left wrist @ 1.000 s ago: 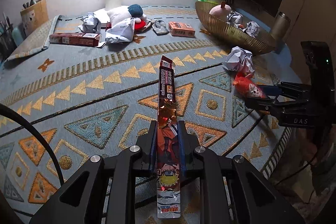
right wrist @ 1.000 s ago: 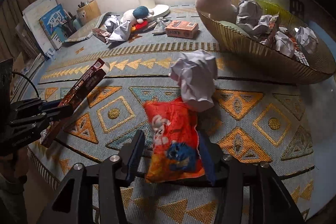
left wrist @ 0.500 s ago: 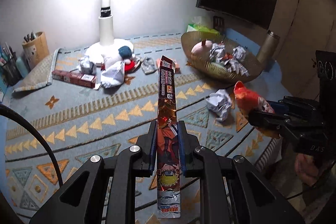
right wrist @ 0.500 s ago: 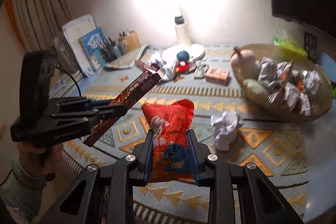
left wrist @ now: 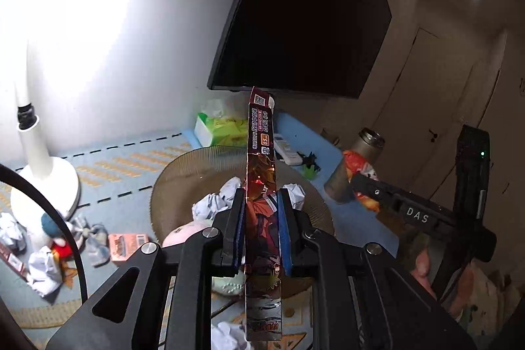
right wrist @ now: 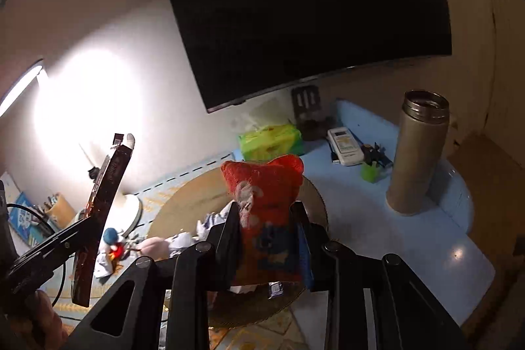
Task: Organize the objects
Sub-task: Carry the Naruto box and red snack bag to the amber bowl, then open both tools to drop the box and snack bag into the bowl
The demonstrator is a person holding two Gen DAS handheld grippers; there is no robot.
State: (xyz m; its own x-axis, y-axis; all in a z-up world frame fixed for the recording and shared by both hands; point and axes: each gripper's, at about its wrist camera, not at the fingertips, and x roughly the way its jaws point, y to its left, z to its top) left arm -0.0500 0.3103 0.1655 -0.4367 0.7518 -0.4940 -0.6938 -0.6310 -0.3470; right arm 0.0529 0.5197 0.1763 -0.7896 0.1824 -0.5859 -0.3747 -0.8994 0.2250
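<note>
Card pack (left wrist: 261,186), long and foil-printed, is standing upright in the left claw (left wrist: 261,228), whose blue pads are pinching it at mid-length above the gold wire basket (left wrist: 183,182). Beside it, the right claw (right wrist: 267,248) is gripping an orange snack bag (right wrist: 265,199) over the same basket, which is holding crumpled paper balls (left wrist: 213,202) and a pink plush (left wrist: 178,235). A steel flask (right wrist: 416,153) is standing on the bench (right wrist: 410,238) near a green tissue pack (right wrist: 270,141)
</note>
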